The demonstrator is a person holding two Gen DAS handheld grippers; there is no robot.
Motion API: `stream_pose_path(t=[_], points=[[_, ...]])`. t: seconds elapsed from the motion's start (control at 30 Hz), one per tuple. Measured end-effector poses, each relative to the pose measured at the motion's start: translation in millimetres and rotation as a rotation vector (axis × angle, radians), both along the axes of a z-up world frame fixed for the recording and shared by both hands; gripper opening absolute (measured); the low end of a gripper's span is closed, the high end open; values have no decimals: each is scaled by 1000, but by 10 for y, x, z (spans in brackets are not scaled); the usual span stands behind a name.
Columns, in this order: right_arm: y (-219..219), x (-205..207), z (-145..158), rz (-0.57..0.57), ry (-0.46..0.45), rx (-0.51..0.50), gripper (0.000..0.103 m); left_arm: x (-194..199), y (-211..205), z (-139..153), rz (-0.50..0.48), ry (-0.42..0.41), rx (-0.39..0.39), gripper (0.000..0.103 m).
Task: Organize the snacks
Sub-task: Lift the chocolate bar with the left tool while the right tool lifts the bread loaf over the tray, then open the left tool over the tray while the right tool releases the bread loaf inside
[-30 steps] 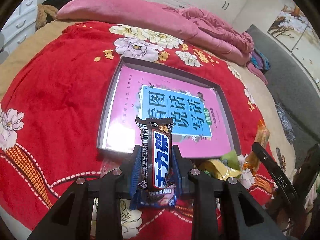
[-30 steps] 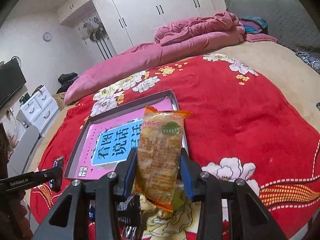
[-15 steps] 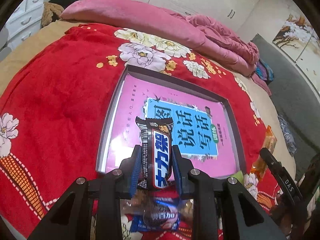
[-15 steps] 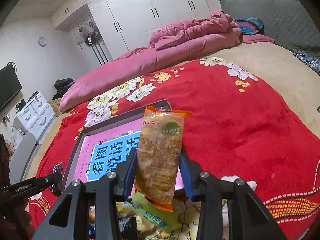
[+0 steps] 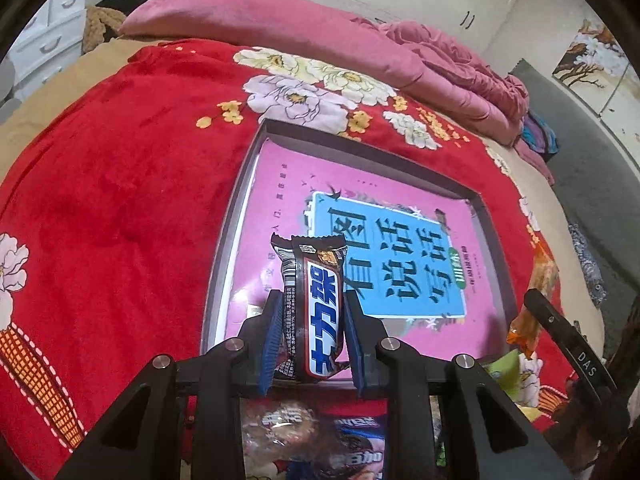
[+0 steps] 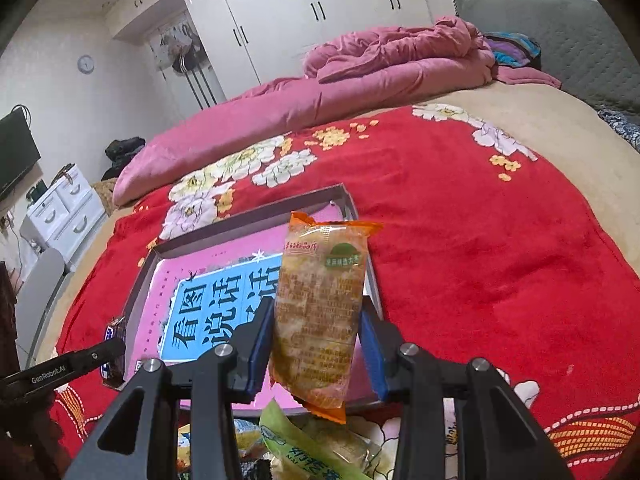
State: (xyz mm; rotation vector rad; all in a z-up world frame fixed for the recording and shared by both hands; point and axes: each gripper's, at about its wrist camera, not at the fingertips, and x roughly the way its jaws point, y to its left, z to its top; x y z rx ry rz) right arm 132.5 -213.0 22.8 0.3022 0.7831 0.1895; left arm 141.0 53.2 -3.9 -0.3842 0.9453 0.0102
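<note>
My left gripper (image 5: 311, 320) is shut on a dark chocolate bar (image 5: 316, 304) with blue-and-white lettering, held upright over the near edge of a grey tray (image 5: 240, 208) lined with a pink and blue printed sheet. My right gripper (image 6: 318, 320) is shut on an orange-wrapped pastry (image 6: 320, 304), held upright over the tray's (image 6: 244, 220) near right corner. In the right wrist view the left gripper (image 6: 114, 340) with its chocolate bar (image 6: 113, 332) shows at the tray's left side. In the left wrist view the orange pastry (image 5: 538, 300) shows at the far right.
The tray lies on a red floral blanket (image 5: 120, 184) on a bed. Loose snack packets lie on the blanket below the grippers: a blue one (image 5: 320, 440) and a green one (image 6: 304, 448). A pink duvet (image 6: 320, 96) is heaped at the back.
Both grippers have moved forward toward the tray with their snacks; the tray looks larger and closer, and the loose packets have slid under the fingers. The grips are unchanged.
</note>
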Motion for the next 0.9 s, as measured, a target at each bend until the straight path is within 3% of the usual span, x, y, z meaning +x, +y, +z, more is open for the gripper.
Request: stream_pose_path(t=[0.9], points=[[115, 164, -294, 17, 90, -70, 41, 144, -172, -233, -38, 34, 75, 30]])
